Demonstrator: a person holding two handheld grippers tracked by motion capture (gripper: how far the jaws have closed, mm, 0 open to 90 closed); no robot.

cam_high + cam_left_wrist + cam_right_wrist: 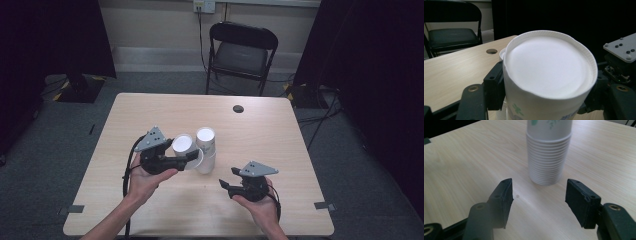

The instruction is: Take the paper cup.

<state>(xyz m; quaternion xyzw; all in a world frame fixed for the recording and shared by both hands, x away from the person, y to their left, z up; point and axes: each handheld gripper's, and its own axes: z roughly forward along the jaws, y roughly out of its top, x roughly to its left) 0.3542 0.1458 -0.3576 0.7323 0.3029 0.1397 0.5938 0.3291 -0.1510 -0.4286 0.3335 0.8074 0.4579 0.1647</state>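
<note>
A white paper cup (182, 144) is gripped sideways in my left gripper (189, 157), just left of a stack of upturned paper cups (206, 152) at the middle of the wooden table (260, 135). In the left gripper view the cup's white base (550, 70) faces the camera, with both black pads (495, 86) pressed on its wall. My right gripper (223, 184) hovers to the right of and nearer than the stack. In the right gripper view my right gripper (539, 200) stands open and empty, facing the stack (548, 157).
A round cable hole (238, 108) sits near the table's far edge. A black folding chair (240, 50) stands beyond it. Dark curtains hang at both sides, and cables lie on the grey floor (320, 120).
</note>
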